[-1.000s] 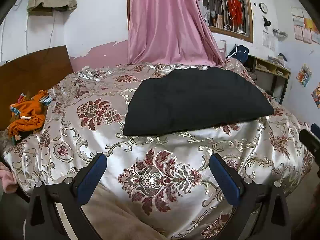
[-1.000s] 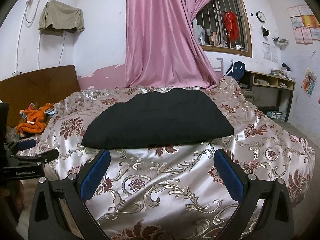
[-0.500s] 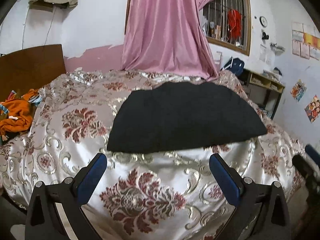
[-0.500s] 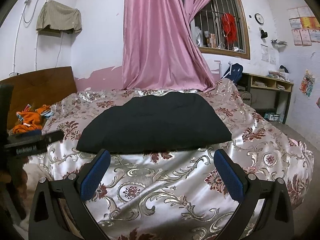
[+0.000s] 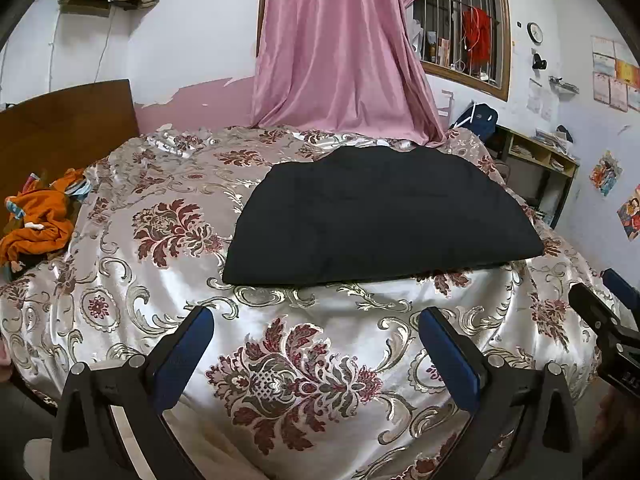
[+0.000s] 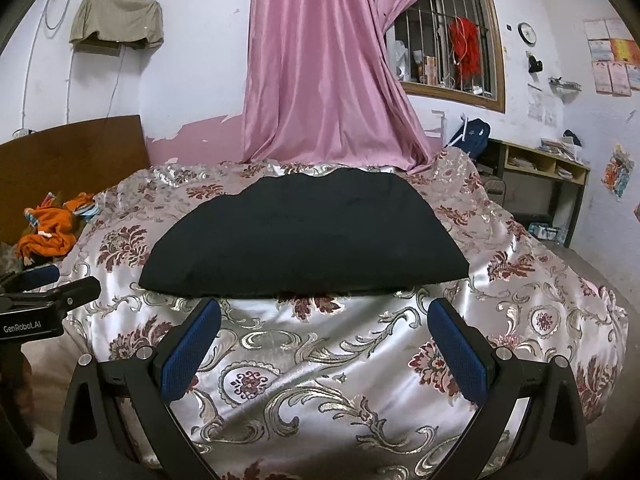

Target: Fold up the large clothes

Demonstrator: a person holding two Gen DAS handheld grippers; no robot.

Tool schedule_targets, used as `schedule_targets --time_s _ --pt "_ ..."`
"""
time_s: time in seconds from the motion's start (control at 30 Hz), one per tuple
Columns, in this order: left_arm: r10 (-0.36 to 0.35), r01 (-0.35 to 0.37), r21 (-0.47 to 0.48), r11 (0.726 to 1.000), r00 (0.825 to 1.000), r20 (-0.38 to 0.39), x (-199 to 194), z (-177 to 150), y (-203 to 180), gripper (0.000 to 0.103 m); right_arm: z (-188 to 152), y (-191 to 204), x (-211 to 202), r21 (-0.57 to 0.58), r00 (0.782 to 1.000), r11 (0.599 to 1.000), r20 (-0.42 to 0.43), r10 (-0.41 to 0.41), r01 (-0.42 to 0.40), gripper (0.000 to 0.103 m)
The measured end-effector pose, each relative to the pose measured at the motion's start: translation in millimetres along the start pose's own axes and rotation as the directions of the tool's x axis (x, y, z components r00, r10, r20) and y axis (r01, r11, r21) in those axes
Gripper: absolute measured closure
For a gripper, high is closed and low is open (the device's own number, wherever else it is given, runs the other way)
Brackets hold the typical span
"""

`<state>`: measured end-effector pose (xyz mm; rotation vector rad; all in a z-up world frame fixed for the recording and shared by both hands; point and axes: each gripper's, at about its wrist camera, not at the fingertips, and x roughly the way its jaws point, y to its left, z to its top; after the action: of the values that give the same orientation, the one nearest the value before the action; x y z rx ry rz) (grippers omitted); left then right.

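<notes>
A black garment (image 5: 380, 216) lies folded flat in a rounded slab on the floral satin bedspread (image 5: 280, 360); it also shows in the right wrist view (image 6: 308, 240). My left gripper (image 5: 316, 344) is open and empty, held above the near part of the bed, short of the garment's front edge. My right gripper (image 6: 326, 340) is open and empty, just in front of the garment's near edge. The right gripper appears at the right edge of the left wrist view (image 5: 612, 320); the left gripper appears at the left edge of the right wrist view (image 6: 44, 292).
An orange cloth pile (image 5: 36, 224) lies at the bed's left by the wooden headboard (image 5: 60, 132). A pink curtain (image 5: 340, 52) hangs behind the bed. A barred window (image 5: 460, 40) and a shelf desk (image 5: 536, 160) stand at the right.
Both grippers have shifted slightly in front of the bed; the left view has swung so the garment sits more centred. The garment has not moved. Both grippers stay open.
</notes>
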<state>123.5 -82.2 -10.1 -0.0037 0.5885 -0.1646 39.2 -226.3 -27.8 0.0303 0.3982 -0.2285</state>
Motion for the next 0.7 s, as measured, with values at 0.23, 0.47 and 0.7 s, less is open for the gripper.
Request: schedule_targets --time_s 0.23,0.47,0.7 --pt "0.005 -0.005 0.034 0.999 1.000 0.003 -0.9 -1.5 -6.8 0.000 -1.9 0.2 -4.7 0.001 1.000 1.000 -0.008 0.009 -0.009 0.002" --pt "0.006 -0.006 0.045 0.999 1.000 0.007 -1.9 -2.1 -9.8 0.000 3.4 4.1 -5.1 -0.011 1.000 1.000 0.002 0.013 -0.013 0.002" --pt "0.006 -0.006 0.047 0.999 1.000 0.010 -2.9 -1.8 -10.0 0.000 5.3 3.5 -4.7 -0.002 1.000 1.000 0.006 0.008 -0.008 0.002"
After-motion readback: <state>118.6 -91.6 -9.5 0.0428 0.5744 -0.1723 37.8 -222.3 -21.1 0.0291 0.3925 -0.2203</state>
